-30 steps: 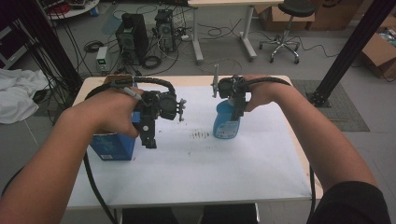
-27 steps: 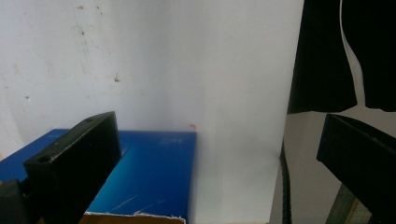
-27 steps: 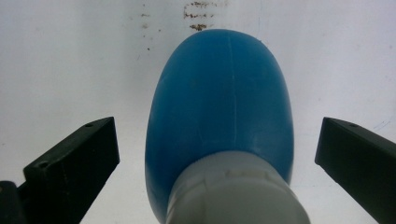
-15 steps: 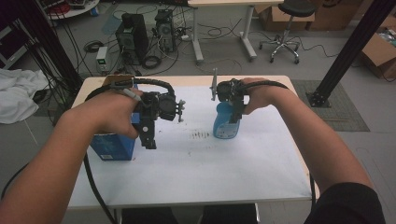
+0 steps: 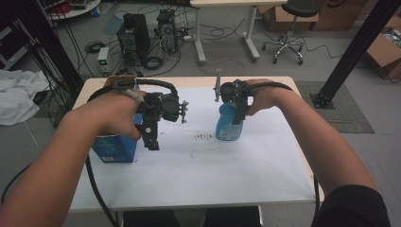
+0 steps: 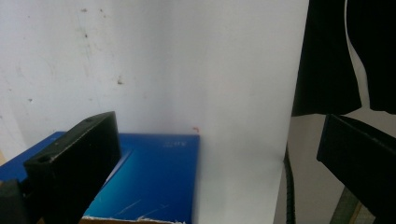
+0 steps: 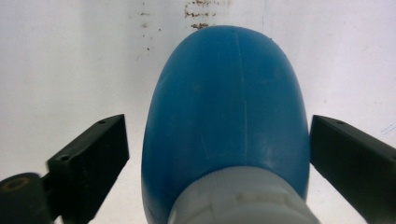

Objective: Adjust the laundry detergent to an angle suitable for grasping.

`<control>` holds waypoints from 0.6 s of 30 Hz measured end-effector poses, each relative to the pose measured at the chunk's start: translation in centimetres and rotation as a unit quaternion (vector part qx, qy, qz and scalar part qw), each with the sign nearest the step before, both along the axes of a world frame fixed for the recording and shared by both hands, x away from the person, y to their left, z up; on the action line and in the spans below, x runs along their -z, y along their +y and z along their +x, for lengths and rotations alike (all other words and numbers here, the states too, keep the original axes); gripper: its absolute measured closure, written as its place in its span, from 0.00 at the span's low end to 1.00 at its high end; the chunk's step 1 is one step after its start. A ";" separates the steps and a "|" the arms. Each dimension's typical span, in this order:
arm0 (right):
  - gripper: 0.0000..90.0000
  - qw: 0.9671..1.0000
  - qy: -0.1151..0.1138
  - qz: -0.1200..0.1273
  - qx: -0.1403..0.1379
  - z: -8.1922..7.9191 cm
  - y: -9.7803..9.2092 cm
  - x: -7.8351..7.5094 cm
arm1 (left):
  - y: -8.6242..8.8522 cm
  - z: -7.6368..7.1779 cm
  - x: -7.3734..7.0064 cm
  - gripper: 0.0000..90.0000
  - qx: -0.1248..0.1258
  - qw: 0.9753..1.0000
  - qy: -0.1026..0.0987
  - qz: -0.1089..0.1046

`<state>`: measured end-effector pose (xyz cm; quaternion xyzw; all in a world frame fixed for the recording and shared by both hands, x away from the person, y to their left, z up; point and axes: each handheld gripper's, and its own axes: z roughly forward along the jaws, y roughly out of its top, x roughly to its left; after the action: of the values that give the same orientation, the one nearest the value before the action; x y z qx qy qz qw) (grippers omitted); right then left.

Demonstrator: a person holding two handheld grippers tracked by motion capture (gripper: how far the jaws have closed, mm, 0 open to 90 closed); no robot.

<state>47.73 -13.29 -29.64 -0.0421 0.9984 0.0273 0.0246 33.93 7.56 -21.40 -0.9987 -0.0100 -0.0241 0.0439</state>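
Blue bottle (image 7: 226, 107) upright, axis vertical, btwn open right claw (image 7: 219, 158) jaws.

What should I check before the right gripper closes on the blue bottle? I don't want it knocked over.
1. Blue bottle centred between the right gripper jaws: ok.
2. Jaws open wider than the bottle, a gap showing on each side: ok.
3. Bottle standing upright on the white table: ok, as the high view shows.
4. Bottle cap screwed tight: cannot tell.
5. Left gripper well away from the bottle, over the blue box: ok.
6. Left gripper open, holding nothing: ok.
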 end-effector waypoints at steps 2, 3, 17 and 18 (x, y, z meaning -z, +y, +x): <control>0.10 1.000 0.001 0.000 -0.001 0.0 0.0 0.0 | 0.0 0.0 0.0 0.00 0.000 1.000 0.000 0.002; 0.11 1.000 0.001 0.000 -0.001 0.0 0.0 0.0 | 0.0 0.0 0.0 0.00 -0.001 1.000 0.000 0.001; 0.18 1.000 0.003 -0.001 0.001 0.0 0.1 0.0 | 0.0 0.0 0.1 0.00 0.000 1.000 0.000 -0.003; 0.18 1.000 0.002 -0.001 0.001 0.0 0.1 0.0 | 0.0 0.0 0.1 0.00 0.000 1.000 -0.001 -0.003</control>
<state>47.77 -13.23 -29.60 -0.0409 0.9986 0.0266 0.0227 33.91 7.58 -21.49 -0.9988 -0.0100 -0.0247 0.0405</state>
